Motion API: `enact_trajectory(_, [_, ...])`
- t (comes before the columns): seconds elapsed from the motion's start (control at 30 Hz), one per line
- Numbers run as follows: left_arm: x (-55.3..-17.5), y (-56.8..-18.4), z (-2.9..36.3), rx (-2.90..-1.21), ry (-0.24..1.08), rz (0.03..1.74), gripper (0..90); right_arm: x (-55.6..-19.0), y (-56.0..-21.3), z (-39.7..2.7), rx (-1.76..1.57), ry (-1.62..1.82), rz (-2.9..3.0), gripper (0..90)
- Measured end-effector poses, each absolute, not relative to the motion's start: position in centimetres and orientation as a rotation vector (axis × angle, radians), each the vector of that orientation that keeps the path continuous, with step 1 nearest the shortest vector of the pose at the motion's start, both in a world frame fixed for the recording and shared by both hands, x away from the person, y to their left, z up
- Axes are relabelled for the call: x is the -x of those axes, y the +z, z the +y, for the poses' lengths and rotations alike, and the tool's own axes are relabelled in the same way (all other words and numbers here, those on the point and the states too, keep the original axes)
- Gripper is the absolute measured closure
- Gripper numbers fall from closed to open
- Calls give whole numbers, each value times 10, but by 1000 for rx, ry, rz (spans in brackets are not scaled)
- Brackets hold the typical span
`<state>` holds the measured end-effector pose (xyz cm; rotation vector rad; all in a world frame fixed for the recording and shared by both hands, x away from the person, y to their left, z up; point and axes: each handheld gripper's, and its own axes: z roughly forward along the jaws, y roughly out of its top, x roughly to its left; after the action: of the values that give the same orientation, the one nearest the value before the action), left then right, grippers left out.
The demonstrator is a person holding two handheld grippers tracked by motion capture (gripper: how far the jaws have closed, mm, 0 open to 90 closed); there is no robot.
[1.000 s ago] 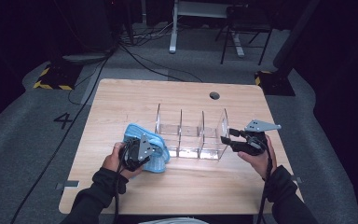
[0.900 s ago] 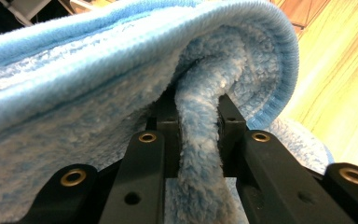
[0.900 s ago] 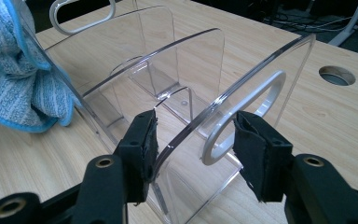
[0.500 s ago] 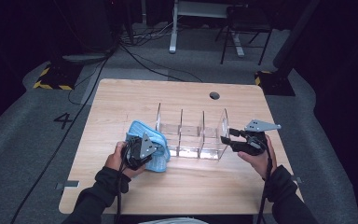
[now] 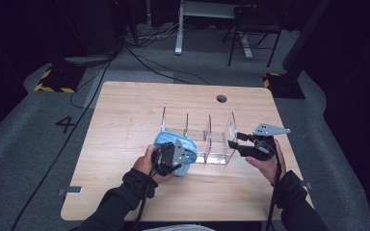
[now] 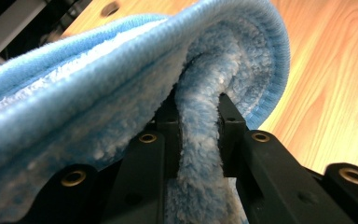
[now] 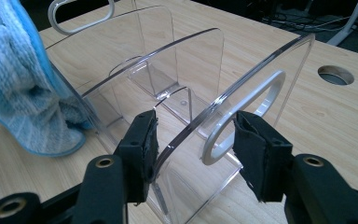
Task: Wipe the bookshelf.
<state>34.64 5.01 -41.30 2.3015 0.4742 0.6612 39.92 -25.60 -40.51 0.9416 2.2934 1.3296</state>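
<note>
1. My left gripper is pinched tight on a fold of the fluffy light-blue microfibre cloth; in the left gripper view the pile is squeezed between the two black jaws, with the rest draped over them.
2. The cloth sits at the left end of the clear acrylic divider rack with its upright panels, touching the outer left panel, near the middle of the light wooden table.
3. My right gripper steadies the rack at its right end. In the right gripper view its jaws straddle the end panel with the oval handle cut-out; the left pad touches the plastic, but the right pad's contact I cannot tell, so the hold looks loose at best.
4. I judge the step to be wiping the left panel. To do it well I'd keep the pinch firm, press the cloth flat against the plastic, and stroke along the panel, not push the rack sideways.
5. The right hand should brace firmly, since the light rack could slide or tip.
6. The round cable hole in the table lies well behind the rack, out of the way. Nothing else on the table crowds the work.
</note>
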Motion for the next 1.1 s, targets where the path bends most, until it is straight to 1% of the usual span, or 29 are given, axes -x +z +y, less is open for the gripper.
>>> enact_trajectory(0.17, [-349, -414, 21, -2322, 652, 409, 771, -399, -405, -256, -940, 1329, 2290, 501])
enact_trajectory(0.57, [-354, -415, -22, -2323, 610, 339, 772, -399, -405, -256, -938, 1325, 2290, 501])
enact_trajectory(0.9, [-354, -419, -51, -2307, 584, 335, 772, -399, -405, -256, -936, 1324, 2290, 501])
enact_trajectory(1.1, [-354, -424, -57, -2281, 582, 355, 771, -399, -405, -256, -938, 1330, 2294, 501])
